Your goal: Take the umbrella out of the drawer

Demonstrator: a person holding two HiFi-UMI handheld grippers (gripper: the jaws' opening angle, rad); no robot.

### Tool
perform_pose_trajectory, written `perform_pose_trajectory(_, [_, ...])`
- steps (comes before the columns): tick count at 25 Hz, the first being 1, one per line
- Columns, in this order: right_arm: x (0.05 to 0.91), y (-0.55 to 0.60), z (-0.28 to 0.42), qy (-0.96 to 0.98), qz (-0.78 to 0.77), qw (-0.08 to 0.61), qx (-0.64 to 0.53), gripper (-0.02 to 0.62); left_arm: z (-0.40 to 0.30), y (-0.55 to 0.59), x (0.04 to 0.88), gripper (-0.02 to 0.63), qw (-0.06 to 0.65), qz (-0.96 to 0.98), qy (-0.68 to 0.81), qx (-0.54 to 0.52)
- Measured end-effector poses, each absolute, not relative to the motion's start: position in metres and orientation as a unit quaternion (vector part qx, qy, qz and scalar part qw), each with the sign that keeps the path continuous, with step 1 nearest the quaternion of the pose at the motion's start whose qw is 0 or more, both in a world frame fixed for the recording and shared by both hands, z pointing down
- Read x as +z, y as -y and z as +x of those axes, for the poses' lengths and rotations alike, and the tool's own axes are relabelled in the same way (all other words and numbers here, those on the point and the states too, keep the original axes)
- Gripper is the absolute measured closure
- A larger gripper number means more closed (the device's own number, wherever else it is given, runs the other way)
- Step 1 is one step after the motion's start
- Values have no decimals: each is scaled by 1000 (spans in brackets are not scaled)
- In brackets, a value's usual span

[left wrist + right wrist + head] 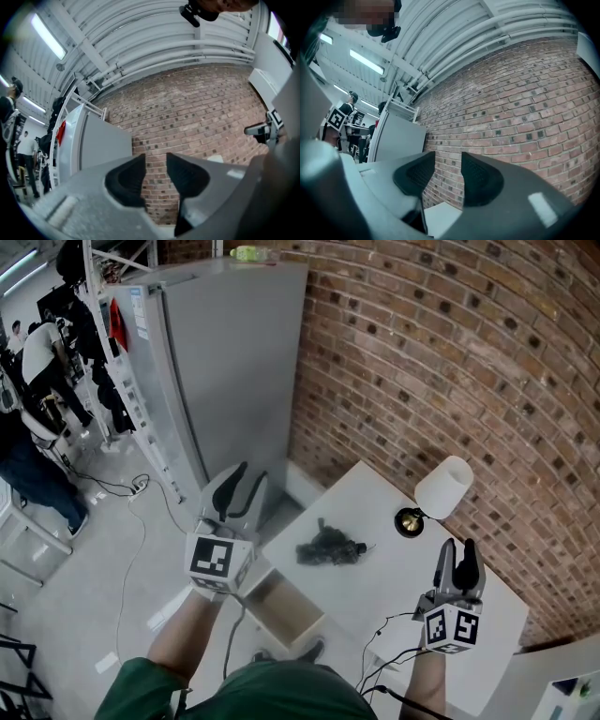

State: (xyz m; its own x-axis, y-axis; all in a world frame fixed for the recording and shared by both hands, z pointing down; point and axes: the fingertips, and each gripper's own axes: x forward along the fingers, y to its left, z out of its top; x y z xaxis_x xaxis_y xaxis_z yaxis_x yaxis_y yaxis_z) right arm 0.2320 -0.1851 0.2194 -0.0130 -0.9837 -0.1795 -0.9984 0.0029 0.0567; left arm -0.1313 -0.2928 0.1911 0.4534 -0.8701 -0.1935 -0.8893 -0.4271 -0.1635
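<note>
i see the umbrella [329, 547], a small black folded bundle of rumpled fabric, lying on the white table [394, 601] above the open drawer [281, 607], with my left gripper [253, 472] and right gripper [459, 543] both empty, jaws slightly apart.

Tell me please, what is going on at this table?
A person holds a gripper in each hand. The left gripper and the right gripper are raised near the white table, both empty, jaws slightly apart. The black folded umbrella lies on the tabletop near a white-shaded lamp. The drawer stands open and looks empty.
</note>
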Motion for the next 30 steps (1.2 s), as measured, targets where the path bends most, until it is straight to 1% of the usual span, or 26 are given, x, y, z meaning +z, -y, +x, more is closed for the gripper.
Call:
perform_pose_trajectory(4, [219,186,233,-702,-705,33,93,423,-130,295,193,471,116,-844,-522,39])
perform_pose_trajectory(8, [217,186,236,-701,-705,36,99,461,-128,296,193,472,118,-842,-524,42])
perform_pose_trajectory(30, [227,205,249,-706,-701,39,89,462,-114,312,203,472,116,-843,-524,31])
